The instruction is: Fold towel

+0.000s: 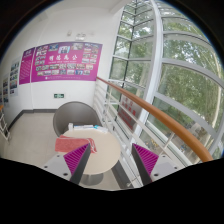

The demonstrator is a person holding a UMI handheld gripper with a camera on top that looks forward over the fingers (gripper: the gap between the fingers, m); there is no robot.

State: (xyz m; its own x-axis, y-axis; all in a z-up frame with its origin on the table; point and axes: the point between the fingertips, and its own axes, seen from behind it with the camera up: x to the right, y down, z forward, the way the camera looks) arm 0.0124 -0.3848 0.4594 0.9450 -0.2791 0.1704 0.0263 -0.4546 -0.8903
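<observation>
A small pinkish towel (pixel 84 143) lies crumpled on a round white table (pixel 108 162), at the table's far left edge, right by my left fingertip. My gripper (pixel 100 150) is open and holds nothing. Its two fingers stand wide apart over the table, magenta pads facing inward: the left finger (pixel 70 157) beside the towel, the right finger (pixel 148 160) over the table's right edge. I cannot tell whether the left finger touches the towel.
A grey round-backed chair (pixel 76 114) stands just beyond the table. A wooden handrail (pixel 150 106) on a glass balustrade runs along the right, with tall windows (pixel 175 60) behind. A magenta poster board (pixel 68 62) hangs on the far wall.
</observation>
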